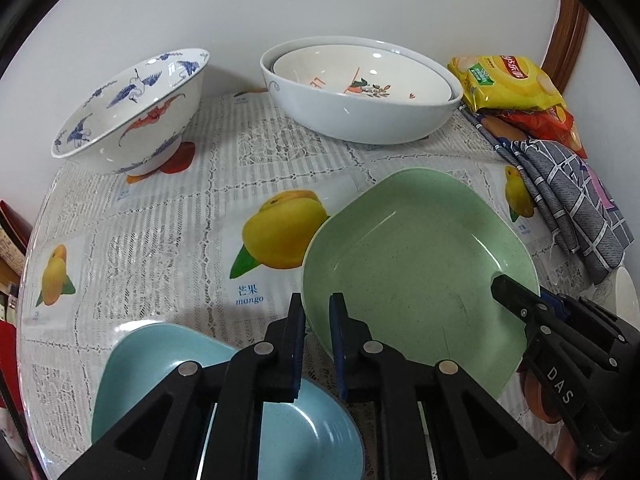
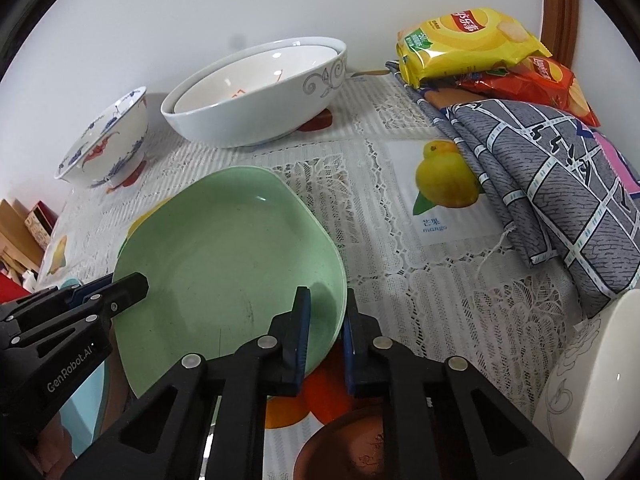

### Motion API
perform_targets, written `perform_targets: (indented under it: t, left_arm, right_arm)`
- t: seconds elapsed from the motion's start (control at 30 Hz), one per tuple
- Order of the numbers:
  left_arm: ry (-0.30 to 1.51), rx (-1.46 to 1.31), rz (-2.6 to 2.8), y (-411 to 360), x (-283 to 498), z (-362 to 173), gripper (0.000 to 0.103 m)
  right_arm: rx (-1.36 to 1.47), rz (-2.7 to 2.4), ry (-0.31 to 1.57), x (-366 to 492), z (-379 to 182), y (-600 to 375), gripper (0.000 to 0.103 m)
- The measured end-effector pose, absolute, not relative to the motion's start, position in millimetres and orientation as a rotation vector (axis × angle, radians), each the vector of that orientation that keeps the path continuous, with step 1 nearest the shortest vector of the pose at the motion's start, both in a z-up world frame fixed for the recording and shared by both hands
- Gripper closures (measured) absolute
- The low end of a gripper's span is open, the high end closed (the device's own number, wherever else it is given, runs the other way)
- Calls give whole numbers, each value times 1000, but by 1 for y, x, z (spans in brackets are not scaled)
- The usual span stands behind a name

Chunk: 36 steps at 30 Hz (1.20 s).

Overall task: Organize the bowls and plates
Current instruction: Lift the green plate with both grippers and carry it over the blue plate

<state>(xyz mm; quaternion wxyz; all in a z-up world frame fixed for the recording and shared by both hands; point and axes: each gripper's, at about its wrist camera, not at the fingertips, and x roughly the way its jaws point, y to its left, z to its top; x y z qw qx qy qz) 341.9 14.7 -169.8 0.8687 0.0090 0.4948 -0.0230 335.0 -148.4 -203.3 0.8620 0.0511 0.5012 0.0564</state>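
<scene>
Spread across the whole frame: lace tablecloth (image 1: 280, 152) with mango prints. Upper middle: large white bowl (image 1: 360, 116) nesting a smaller bowl (image 1: 360, 76). Centre right in the left wrist view: green plate (image 1: 416, 256), pinched at opposite rims by left gripper (image 1: 318, 312) and right gripper (image 2: 326, 312), both clamped tight on it. Lower left: blue plate (image 1: 160, 360). Upper left: crane-patterned bowl (image 1: 132, 108). Upper right: grey cloth (image 2: 560, 200), chip bags (image 2: 472, 44).

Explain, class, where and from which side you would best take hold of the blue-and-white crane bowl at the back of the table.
Grip the crane bowl by its thin rim, one finger inside and one outside. It stands on a narrow foot with steep flaring walls too wide to span. Come from the front, probably; the wall stands close behind it.
</scene>
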Motion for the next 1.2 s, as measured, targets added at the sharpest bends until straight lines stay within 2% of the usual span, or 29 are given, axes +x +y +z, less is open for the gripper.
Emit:
perform_targets:
  t: [0.13,0.37,0.43,0.67,1.2]
  left_arm:
    - [1046,20,-41,15,343,-171,91]
    - [1050,25,-38,14,343,-176,89]
    - [1047,40,-38,12,342,-177,89]
    - [1015,18,-47,17,339,-168,91]
    - [993,9,-29,21,334,-154,92]
  right_arm:
    - [92,126,1068,335,-205,-147,90]
    - [74,130,1062,336,-206,-142,83]
    - [86,122,1054,336,-206,-143,88]
    - [145,132,1024,333,-199,-151,92]
    - [171,163,988,326,-184,-152,94]
